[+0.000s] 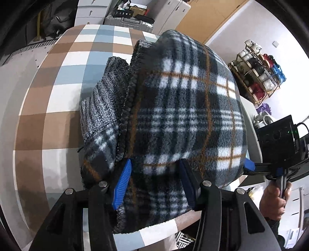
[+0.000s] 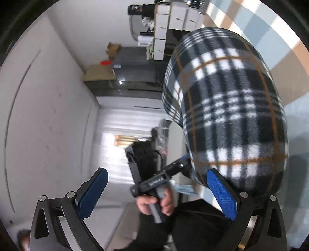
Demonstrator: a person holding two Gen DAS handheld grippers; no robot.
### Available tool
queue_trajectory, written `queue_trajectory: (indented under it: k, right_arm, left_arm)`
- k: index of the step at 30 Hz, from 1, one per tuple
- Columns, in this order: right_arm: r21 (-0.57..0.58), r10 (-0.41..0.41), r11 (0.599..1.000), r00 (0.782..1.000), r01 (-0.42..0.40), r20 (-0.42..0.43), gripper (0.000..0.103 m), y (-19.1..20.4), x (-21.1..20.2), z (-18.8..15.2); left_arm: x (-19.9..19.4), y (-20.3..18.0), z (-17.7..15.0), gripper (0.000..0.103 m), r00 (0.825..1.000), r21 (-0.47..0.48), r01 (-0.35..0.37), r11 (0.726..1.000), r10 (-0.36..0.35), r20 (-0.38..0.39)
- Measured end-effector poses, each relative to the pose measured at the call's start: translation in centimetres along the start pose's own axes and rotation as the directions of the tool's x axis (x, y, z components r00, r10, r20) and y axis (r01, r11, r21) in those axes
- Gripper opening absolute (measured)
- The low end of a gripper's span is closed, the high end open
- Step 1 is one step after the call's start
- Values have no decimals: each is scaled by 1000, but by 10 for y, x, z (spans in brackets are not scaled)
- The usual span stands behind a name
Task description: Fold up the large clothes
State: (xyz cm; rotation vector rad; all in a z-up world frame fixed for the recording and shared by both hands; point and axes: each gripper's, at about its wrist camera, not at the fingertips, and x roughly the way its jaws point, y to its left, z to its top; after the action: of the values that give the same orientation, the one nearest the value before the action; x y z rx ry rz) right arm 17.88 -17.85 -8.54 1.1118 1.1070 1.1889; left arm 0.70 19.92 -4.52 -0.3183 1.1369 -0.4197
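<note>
A folded plaid fleece garment [image 1: 185, 108] lies bulging on the checked table [image 1: 58, 96], over a grey knit garment [image 1: 102, 110] that sticks out on its left. My left gripper [image 1: 155, 162] points down at the near edge of the plaid. Plaid fabric fills the gap between its fingers, the top fold drapes over their tips, and the ribbed face of the left pad [image 1: 122, 185] shows bare. My right gripper [image 2: 157, 171] stands wide open with nothing between its fingers. Its right finger lies against the side of the plaid bundle [image 2: 227, 108]. A hand [image 2: 154, 204] holds the left gripper's handle.
The table's near edge [image 1: 158, 231] runs just below the garment's hem. A wire rack of bags [image 1: 256, 77] stands at the right wall, a silver suitcase [image 1: 131, 23] and white drawers [image 1: 87, 11] beyond the table. A black box [image 1: 278, 135] sits at the right.
</note>
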Motion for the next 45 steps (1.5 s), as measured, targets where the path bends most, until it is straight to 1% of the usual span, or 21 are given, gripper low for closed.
queue_trajectory:
  k: [5, 8, 11, 15, 18, 20, 23, 26, 28, 30, 32, 34, 36, 37, 38, 39, 40, 41, 42, 44, 45]
  right_arm:
    - [-15, -81, 997, 996, 81, -33, 102, 4, 5, -8]
    - [-11, -105, 994, 994, 105, -24, 100, 4, 9, -10]
    - [4, -96, 995, 995, 97, -10, 99, 3, 10, -7]
    - [-1, -119, 993, 993, 119, -3, 91, -5, 6, -10]
    - [10, -106, 994, 994, 106, 10, 90, -15, -1, -15]
    - [-1, -100, 995, 995, 100, 5, 90, -16, -3, -16]
    - [-30, -80, 996, 997, 80, 4, 92, -15, -7, -19]
    - [-71, -98, 993, 995, 98, 4, 103, 9, -8, -20]
    - [-178, -143, 973, 989, 145, 23, 103, 40, -6, -20]
    - [-279, -266, 922, 963, 268, 46, 103, 74, 7, -16]
    - [-373, -457, 809, 885, 455, 89, 103, 104, 31, -6]
    - [-457, -650, 625, 746, 633, 145, 103, 127, 70, 8]
    - [-498, -798, 430, 575, 753, 180, 103, 135, 111, 27]
    - [-511, -866, 314, 462, 800, 191, 103, 133, 135, 38]
    - [-522, -901, 241, 389, 818, 194, 103, 130, 152, 46]
    - [-538, -923, 187, 335, 822, 191, 103, 125, 166, 51]
    - [-559, -947, 110, 257, 822, 192, 103, 117, 184, 57]
    - [-567, -958, 59, 206, 822, 198, 103, 110, 193, 60]
    - [-580, -969, -19, 129, 815, 213, 103, 98, 206, 61]
    - [-612, -973, -120, 31, 782, 230, 103, 76, 218, 59]
    - [-622, -968, -160, 0, 766, 250, 103, 66, 223, 56]
  left_arm:
    - [0, 0, -2, 45, 1000, -12, 2, 1000, -2, -8]
    - [-15, -13, -5, 45, 997, -15, -79, 997, 79, 12]
    - [-33, -35, -13, 45, 984, 87, -163, 983, 155, 93]
    - [-35, -35, -20, 45, 997, 79, -60, 995, 56, 51]
    - [-11, -17, -24, 46, 996, 44, -85, 995, 85, 2]
    - [-4, -4, -25, 46, 999, 26, -35, 999, 35, 7]
    - [-7, 9, -25, 46, 998, -25, 43, 999, -42, 47]
    - [-7, 13, -27, 46, 996, -22, 68, 997, -67, 63]
    - [-8, 15, -29, 46, 994, -17, 82, 997, -80, 69]
    - [-9, 15, -28, 46, 993, -16, 90, 996, -88, 73]
    - [-9, 12, -28, 46, 994, 0, 87, 996, -87, 71]
    - [-7, 15, -30, 46, 993, 3, 93, 996, -93, 70]
    - [-7, 17, -29, 46, 993, 0, 101, 995, -101, 68]
    - [-7, 18, -30, 46, 992, 1, 102, 995, -102, 67]
    - [-7, 17, -30, 46, 993, 8, 100, 995, -100, 67]
    - [-7, 16, -31, 46, 993, 21, 92, 996, -93, 67]
    - [-8, 14, -32, 46, 994, 31, 85, 996, -87, 68]
    - [-7, 13, -32, 46, 994, 44, 76, 996, -79, 69]
    - [-6, 11, -31, 46, 995, 56, 66, 996, -70, 69]
    - [-6, 9, -31, 46, 996, 70, 55, 996, -60, 67]
    - [-7, 10, -30, 46, 996, 71, 56, 996, -60, 66]
